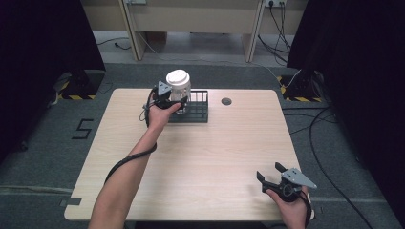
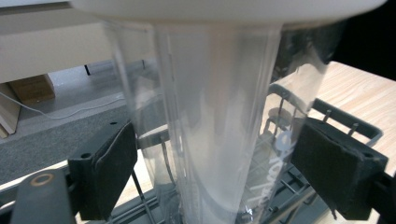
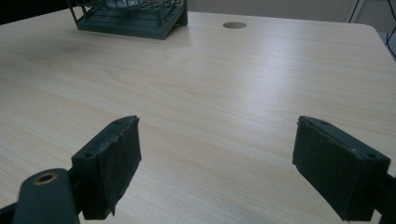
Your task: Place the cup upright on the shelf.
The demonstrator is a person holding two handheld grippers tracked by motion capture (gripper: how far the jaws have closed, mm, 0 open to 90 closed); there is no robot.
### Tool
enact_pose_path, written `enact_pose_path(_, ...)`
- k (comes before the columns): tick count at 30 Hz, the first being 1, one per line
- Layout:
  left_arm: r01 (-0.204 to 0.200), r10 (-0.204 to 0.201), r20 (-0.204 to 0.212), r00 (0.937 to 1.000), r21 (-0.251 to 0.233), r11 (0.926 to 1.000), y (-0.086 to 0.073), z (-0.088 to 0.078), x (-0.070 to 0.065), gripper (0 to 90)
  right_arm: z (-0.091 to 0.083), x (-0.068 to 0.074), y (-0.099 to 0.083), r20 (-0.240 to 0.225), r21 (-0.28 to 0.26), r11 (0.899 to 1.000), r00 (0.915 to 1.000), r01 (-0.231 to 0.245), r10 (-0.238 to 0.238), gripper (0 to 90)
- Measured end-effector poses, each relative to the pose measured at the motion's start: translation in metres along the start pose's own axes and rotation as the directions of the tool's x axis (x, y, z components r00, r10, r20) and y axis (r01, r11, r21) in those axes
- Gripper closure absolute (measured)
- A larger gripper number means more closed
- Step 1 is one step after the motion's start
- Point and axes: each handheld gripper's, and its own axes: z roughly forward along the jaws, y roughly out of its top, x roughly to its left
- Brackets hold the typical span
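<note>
Pale wood table [image 1: 200, 157] on grey carpet, dark curtains at both sides. At its far edge sits a dark wire rack [image 1: 196, 109]. A clear plastic cup [image 2: 210, 121] with a white lid [image 1: 178, 78] stands upright between the left gripper [image 1: 173, 102] jaws, over the rack; the left pad touches its wall, the right pad sits just beside it. White lettering runs down the cup, too blurred to read. The right gripper [image 3: 217, 163] rests near the table's close corner, jaws wide apart, bare wood between them.
</note>
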Motion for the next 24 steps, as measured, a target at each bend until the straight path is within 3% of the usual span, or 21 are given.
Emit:
enact_pose_path(7,-0.023,0.023,0.000,0.9997,-0.016,0.9996,0.007,-0.018,0.001,14.3,0.000,0.000,0.000,0.001,0.001,1.000,1.0000,0.000,0.000,15.8)
enact_pose_path(24,-0.050,0.051,0.013,0.9986,-0.023,0.9985,0.006,-0.050,0.002,14.3,0.000,0.000,0.000,0.005,0.001,1.000,1.0000,0.002,-0.002,15.8)
